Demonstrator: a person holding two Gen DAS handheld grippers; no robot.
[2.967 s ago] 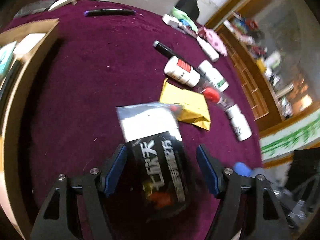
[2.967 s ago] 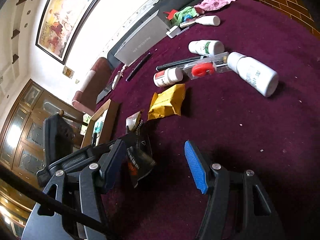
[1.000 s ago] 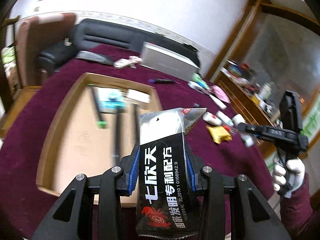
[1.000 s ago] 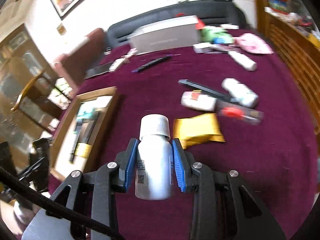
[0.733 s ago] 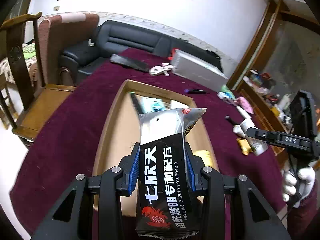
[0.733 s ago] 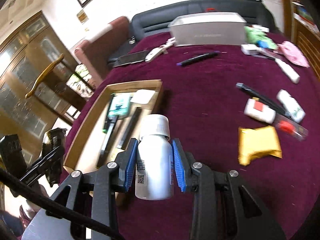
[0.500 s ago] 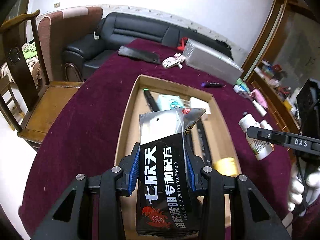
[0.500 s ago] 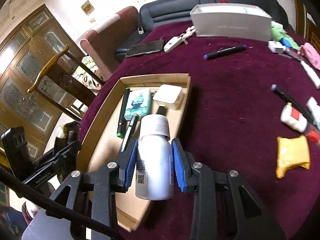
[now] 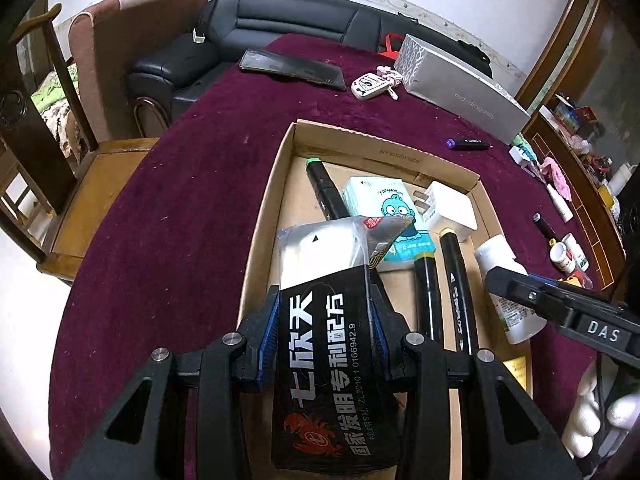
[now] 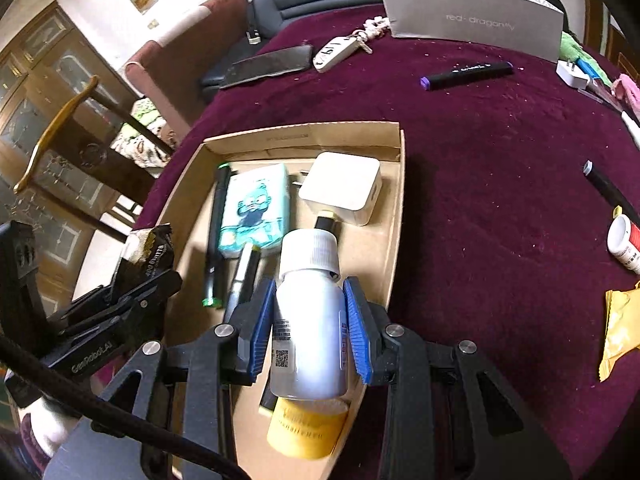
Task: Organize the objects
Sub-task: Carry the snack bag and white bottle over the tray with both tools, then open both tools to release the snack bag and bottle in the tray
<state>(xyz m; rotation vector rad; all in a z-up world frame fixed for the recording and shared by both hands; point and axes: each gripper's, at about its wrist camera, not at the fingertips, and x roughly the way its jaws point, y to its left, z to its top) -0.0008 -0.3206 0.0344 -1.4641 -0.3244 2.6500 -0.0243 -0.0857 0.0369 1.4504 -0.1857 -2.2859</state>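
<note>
Over box point(image 9: 256, 240), both grippers angled down

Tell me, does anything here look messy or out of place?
Nothing looks spilled or broken. The box is tidy, but plenty lies loose on the cloth outside it: a purple-capped marker, a key fob, a phone and a yellow packet. The sachet and bottle are held over the box.
</note>
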